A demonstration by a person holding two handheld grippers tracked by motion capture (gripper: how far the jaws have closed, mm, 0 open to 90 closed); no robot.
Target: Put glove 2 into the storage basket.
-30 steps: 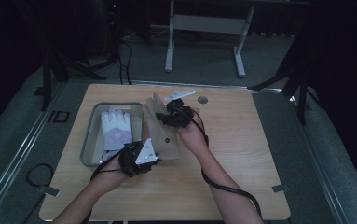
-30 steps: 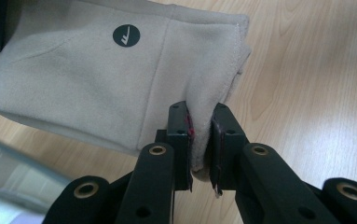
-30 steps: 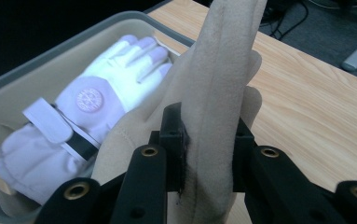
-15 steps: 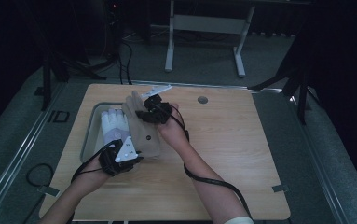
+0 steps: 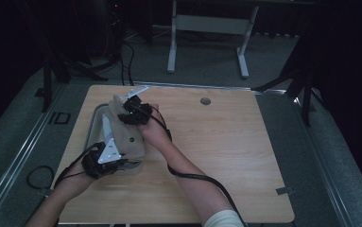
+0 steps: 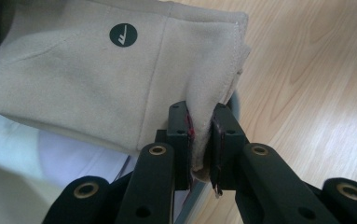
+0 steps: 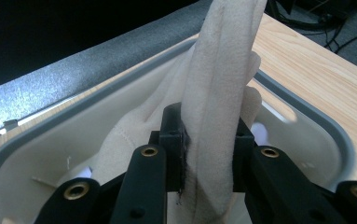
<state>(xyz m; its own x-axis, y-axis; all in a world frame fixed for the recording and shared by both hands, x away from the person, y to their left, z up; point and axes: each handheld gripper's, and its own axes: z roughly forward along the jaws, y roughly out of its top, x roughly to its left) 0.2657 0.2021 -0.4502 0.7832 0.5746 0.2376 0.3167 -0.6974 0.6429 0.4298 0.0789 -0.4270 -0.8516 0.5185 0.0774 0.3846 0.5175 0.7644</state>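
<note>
The left gripper [image 6: 201, 154] has its jaws closed tight on a folded edge of the beige fleece garment with a round dark logo [image 6: 97, 70], which spreads away ahead of them, probably so the cloth hangs stretched between two holds. Farther off, the right gripper [image 7: 207, 154] likewise pinches a thick upright fold. Just beyond and below those jaws lies the grey-rimmed cream plastic bin [image 7: 50, 126] on the wooden counter [image 5: 226, 142], holding pale folded cloth [image 6: 50, 154].

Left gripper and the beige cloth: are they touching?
Touching. The left gripper view shows the left gripper with both jaws pressed against a fold at the edge of the beige cloth, no gap on either side.
</note>
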